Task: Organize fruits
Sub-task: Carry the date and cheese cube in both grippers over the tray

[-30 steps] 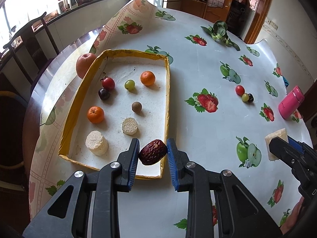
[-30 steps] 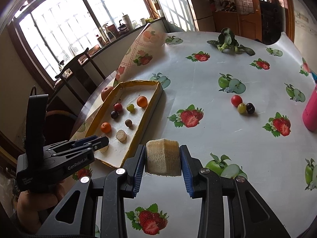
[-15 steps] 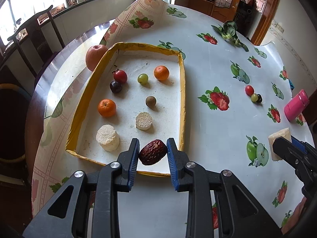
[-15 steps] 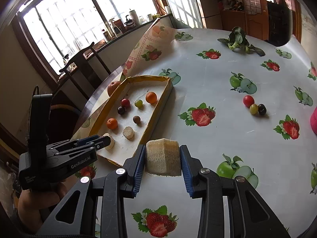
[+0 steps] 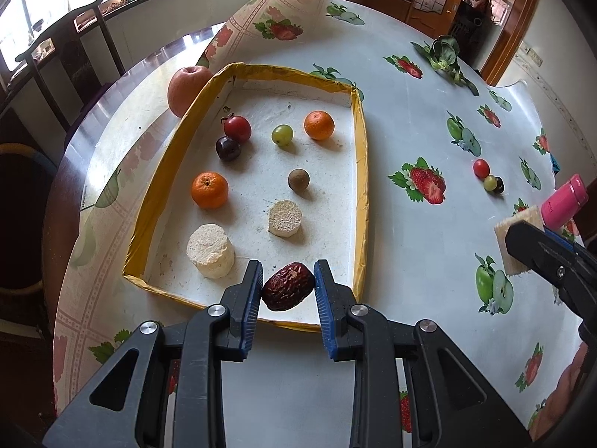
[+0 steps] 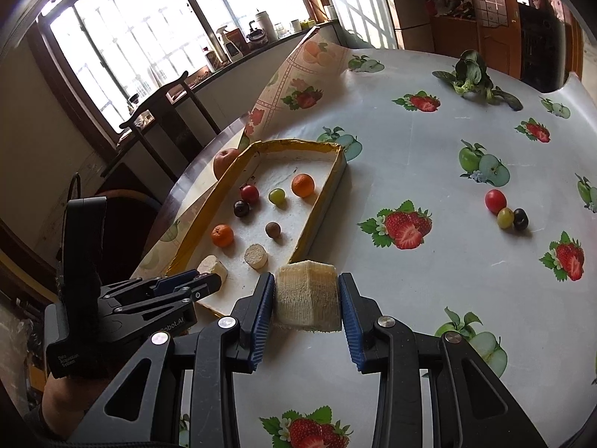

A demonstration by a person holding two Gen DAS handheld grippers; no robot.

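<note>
Both tools loaded at the near edge of the fruit tray.

The left tool, nearly closed, pinches a wrinkled red date over the near rim of the yellow-edged tray; the right tool, narrowly parted, clamps a pale fibrous block just beside the tray's near corner. The left tool's body reads "Robot.AI" and "Data Acquisition System", partly hidden. The tray holds two oranges, a red fruit, a dark plum, a green grape, a brown ball and two pale round slices. An apple touches its rim at 11 o'clock. Three small fruits cluster on the counter at 3 o'clock of the tray, well apart. The pink bottle's label is unreadable.
</note>
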